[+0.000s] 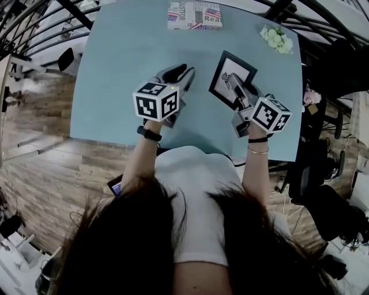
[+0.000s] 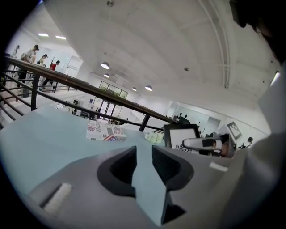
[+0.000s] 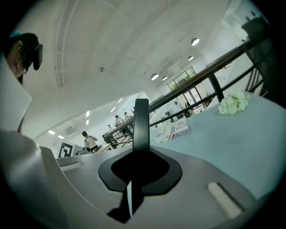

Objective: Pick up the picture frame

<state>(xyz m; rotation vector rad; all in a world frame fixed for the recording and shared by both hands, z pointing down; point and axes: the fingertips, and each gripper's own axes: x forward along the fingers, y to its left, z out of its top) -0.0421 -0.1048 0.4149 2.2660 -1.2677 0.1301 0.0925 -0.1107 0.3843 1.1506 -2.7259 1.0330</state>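
Note:
The picture frame (image 1: 229, 76) is black with a white mat and a small dark print. My right gripper (image 1: 237, 91) is shut on its near right edge and holds it tilted over the blue table (image 1: 127, 69). In the right gripper view the frame (image 3: 141, 123) shows edge-on, a thin black bar rising from between the jaws of the right gripper (image 3: 139, 157). In the left gripper view the frame (image 2: 182, 135) faces the camera with the right gripper (image 2: 203, 143) clamped on it. My left gripper (image 1: 183, 75) hangs to the frame's left, open, with only tabletop showing between its fingers (image 2: 117, 167).
A printed box (image 1: 195, 15) with flag patterns lies at the table's far edge. A small bunch of white flowers (image 1: 276, 38) sits at the far right corner. Black railings (image 1: 34, 34) run round the table. A dark chair (image 1: 314, 173) stands to the right.

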